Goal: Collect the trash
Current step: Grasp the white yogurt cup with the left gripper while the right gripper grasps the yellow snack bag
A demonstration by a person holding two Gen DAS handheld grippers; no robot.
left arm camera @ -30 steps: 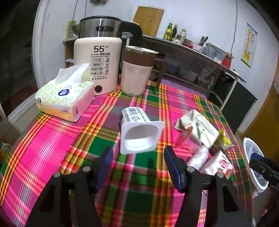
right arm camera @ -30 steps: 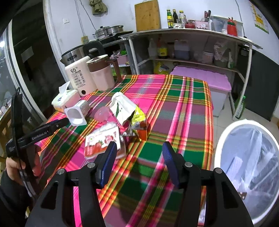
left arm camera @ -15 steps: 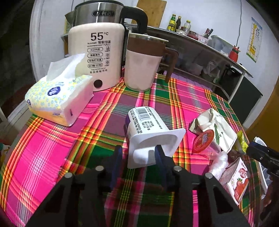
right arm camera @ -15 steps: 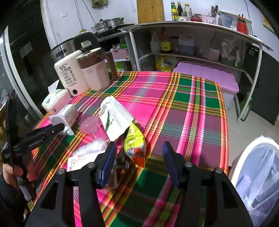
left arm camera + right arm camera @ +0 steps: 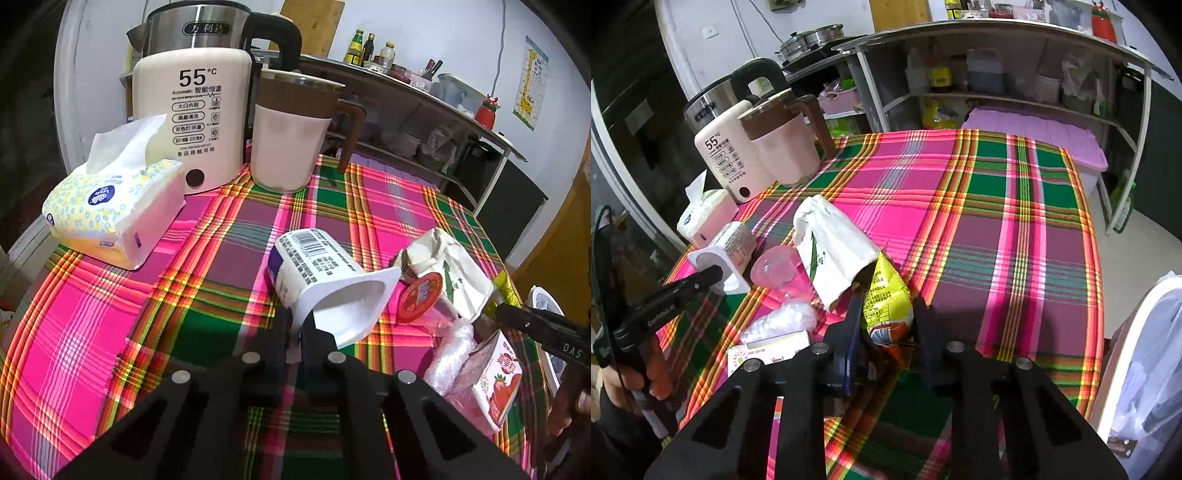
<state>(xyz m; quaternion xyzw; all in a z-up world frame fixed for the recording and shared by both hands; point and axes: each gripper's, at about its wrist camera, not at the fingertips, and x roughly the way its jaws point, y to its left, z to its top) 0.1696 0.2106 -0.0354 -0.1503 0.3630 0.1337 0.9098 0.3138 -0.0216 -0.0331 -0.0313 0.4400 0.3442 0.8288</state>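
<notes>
Trash lies scattered over the checked cloth on the bench (image 5: 92, 332). From the left wrist, the left gripper (image 5: 295, 332) has just closed its jaws tight on the near rim of a white yogurt cup (image 5: 325, 280), which lies on its side with the mouth toward the camera. To the right of the cup sit a red-lidded clear cup (image 5: 421, 299), a crumpled white paper bag (image 5: 454, 269), a wad of clear plastic (image 5: 450, 354) and a strawberry carton (image 5: 495, 380). Farther back stand a tissue pack (image 5: 110, 210), a cream kettle (image 5: 192, 122) and a pink jug (image 5: 291, 144). The right gripper shows at the right edge, side-on.

From the right wrist, the right gripper (image 5: 882, 325) has just been closing its jaws, and a yellow snack packet (image 5: 886, 299) stands between them, pressed on both sides. The white paper bag (image 5: 834, 247) lies just behind the packet, touching it, with the clear cup (image 5: 775, 266) to its left. A white bin (image 5: 1145, 350) with a plastic liner stands beside the bench at the right. At the left, a hand (image 5: 646, 373) holds the left gripper (image 5: 713, 275) against the yogurt cup (image 5: 727, 251).
</notes>
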